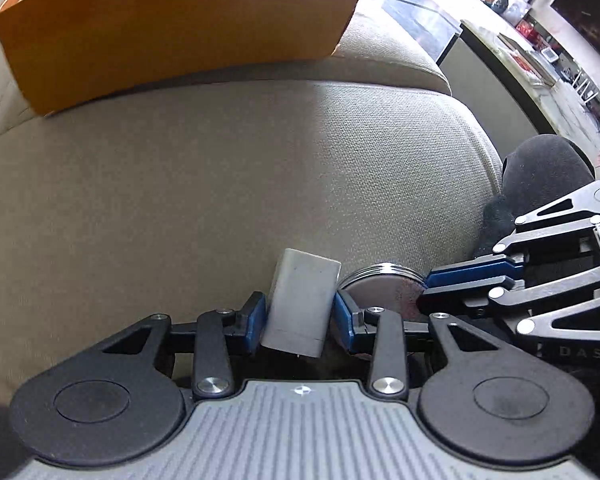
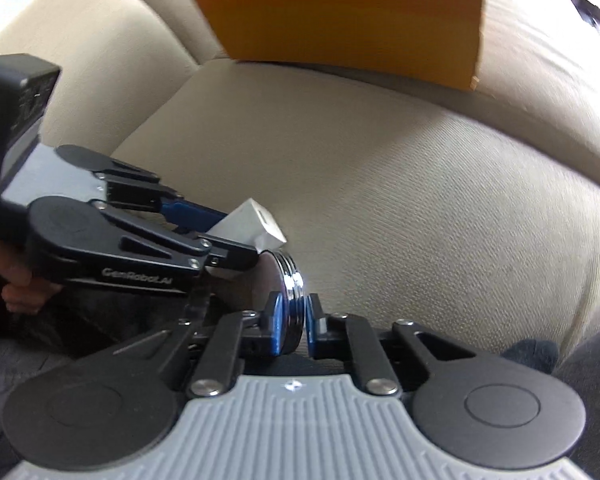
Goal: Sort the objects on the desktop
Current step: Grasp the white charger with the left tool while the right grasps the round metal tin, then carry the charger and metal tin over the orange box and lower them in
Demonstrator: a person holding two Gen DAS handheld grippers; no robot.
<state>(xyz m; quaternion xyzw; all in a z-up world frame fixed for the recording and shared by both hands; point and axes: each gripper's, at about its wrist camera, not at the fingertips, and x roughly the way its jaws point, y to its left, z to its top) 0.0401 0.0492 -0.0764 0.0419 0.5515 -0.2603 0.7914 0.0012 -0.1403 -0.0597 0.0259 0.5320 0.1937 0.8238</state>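
My left gripper (image 1: 300, 316) is shut on a small grey-white rectangular block (image 1: 300, 300), held above a beige sofa cushion (image 1: 220, 176). My right gripper (image 2: 294, 320) is shut on the edge of a round silver metal tin (image 2: 290, 284). The tin also shows in the left wrist view (image 1: 384, 288), right of the block, with the right gripper (image 1: 440, 288) closed on it. The left gripper (image 2: 224, 232) and its block (image 2: 256, 224) show in the right wrist view, just left of the tin. An orange open box (image 1: 172, 32) stands at the back of the cushion; it also shows in the right wrist view (image 2: 348, 20).
The sofa cushion (image 2: 420, 184) spreads between the grippers and the box. A dark-clothed knee (image 1: 540, 176) sits at the right. A white counter with clutter (image 1: 520, 44) runs beyond the sofa's right edge. A hand (image 2: 20, 284) holds the left gripper.
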